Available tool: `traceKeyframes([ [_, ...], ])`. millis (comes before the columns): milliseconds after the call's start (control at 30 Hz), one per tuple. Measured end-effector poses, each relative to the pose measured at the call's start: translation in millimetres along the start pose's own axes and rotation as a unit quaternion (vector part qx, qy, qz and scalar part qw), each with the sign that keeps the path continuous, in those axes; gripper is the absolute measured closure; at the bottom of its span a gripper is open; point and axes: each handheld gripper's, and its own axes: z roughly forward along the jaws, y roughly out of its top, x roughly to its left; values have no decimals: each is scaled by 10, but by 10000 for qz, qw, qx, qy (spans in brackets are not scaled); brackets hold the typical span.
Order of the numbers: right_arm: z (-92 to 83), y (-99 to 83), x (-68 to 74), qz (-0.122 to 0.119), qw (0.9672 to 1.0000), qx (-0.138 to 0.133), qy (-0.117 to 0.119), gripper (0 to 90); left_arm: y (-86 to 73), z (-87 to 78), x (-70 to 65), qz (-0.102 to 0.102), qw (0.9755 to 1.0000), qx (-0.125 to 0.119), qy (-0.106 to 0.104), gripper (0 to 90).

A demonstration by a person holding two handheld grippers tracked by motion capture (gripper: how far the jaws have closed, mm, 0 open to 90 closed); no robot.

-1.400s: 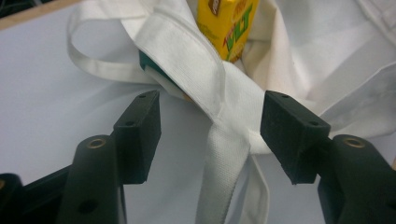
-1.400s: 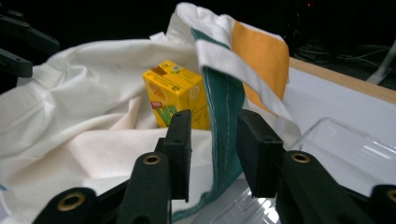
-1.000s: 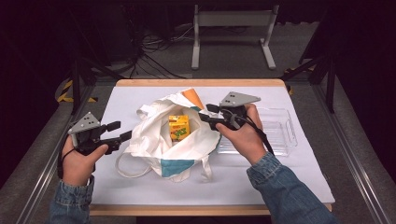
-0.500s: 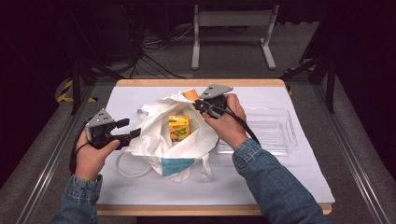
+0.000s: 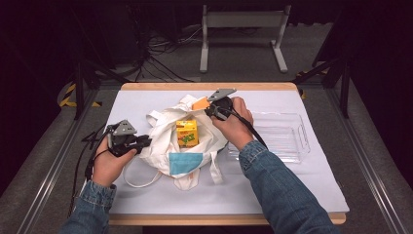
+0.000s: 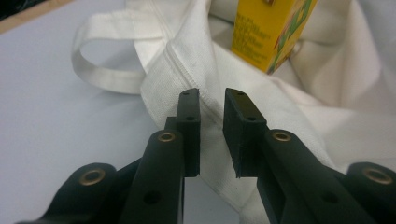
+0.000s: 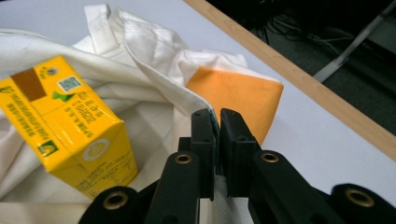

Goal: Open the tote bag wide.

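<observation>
A white cloth bag (image 5: pixel 163 139) lies open mid-table with a yellow drink carton (image 5: pixel 187 133) inside it. The bag carries an orange patch (image 5: pixel 200 103) and a blue patch (image 5: pixel 185 163). My left gripper (image 5: pixel 146 142) is at the bag's left rim. In the left gripper view its jaws have just been closing, and the hem (image 6: pixel 187 70) runs through the narrow gap left at the gripper (image 6: pixel 212 100). My right gripper (image 5: pixel 207 111) is at the far rim beside the orange patch (image 7: pixel 233 88), shut (image 7: pixel 218 116) on the cloth edge, with the carton (image 7: pixel 65 126) to its left.
A clear plastic tray (image 5: pixel 292 146) sits on the white mat to the right of the bag, behind the person's right forearm. The bag's handles (image 5: pixel 141 178) trail toward the front. The wooden table edge (image 7: pixel 299 79) runs close beyond the right gripper.
Both hands came in to the bag: the left one moved right and down to its left rim, the right one moved left to the far rim. Both pairs of jaws narrowed.
</observation>
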Motion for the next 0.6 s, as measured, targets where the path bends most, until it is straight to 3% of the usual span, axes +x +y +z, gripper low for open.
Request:
traceKeyframes([
  [100,50,0,-4,-8,9998,181,16,843,-33,55,21,-33,9999,121,-85,785],
  [267,154,-18,11,-49,9988,488,82,843,-63,75,36,-117,9997,114,-173,791],
  [400,267,-81,19,26,9960,860,241,844,-85,83,40,-137,9996,110,-226,791],
  [500,271,-89,19,67,9957,881,268,842,-91,50,47,-227,9994,22,-262,769],
  [600,217,-81,16,129,9965,774,291,834,-83,-58,60,-357,9987,-269,-238,688],
])
